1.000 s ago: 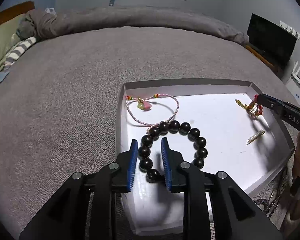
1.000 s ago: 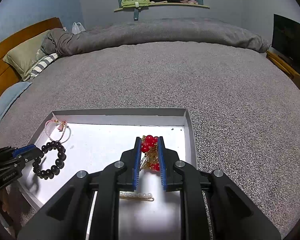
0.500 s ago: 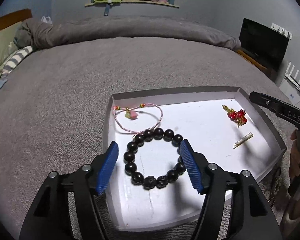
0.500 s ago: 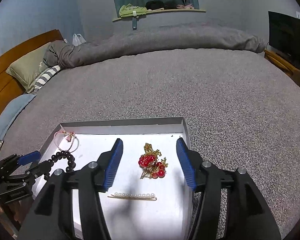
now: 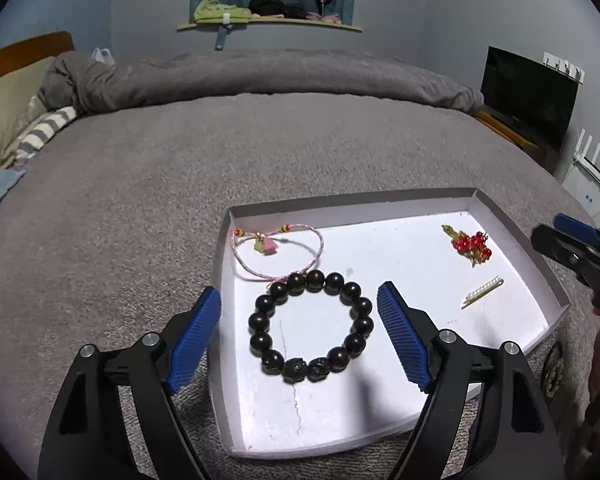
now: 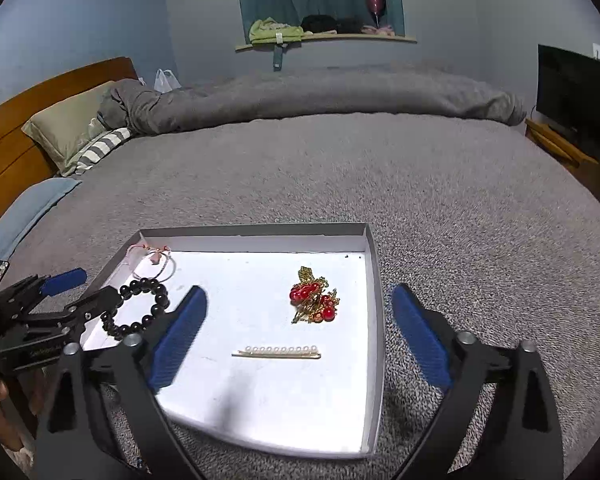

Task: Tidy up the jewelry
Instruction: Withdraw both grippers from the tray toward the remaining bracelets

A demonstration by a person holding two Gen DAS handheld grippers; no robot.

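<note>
A shallow white tray (image 5: 380,412) (image 6: 374,320) lies on the grey bed. In it are a dark bead bracelet (image 5: 311,326) (image 6: 138,306), a pink cord bracelet (image 5: 278,252) (image 6: 152,262), a red and gold brooch (image 5: 470,243) (image 6: 314,300) and a pearl hair clip (image 5: 482,292) (image 6: 277,352). My left gripper (image 5: 300,340) (image 6: 60,292) is open and empty, held above and just behind the bead bracelet. My right gripper (image 6: 300,336) (image 5: 572,236) is open and empty, held behind the brooch and hair clip.
The grey bedspread (image 5: 180,184) stretches all round the tray. Pillows (image 6: 68,128) and a wooden headboard (image 6: 40,100) are at the far left. A dark TV (image 5: 528,96) on a low stand is at the right. A window shelf (image 6: 324,38) holds clothes.
Both grippers have opened wide and drawn back. The left let go of the bead bracelet and the right let go of the brooch; both pieces now lie in the tray.
</note>
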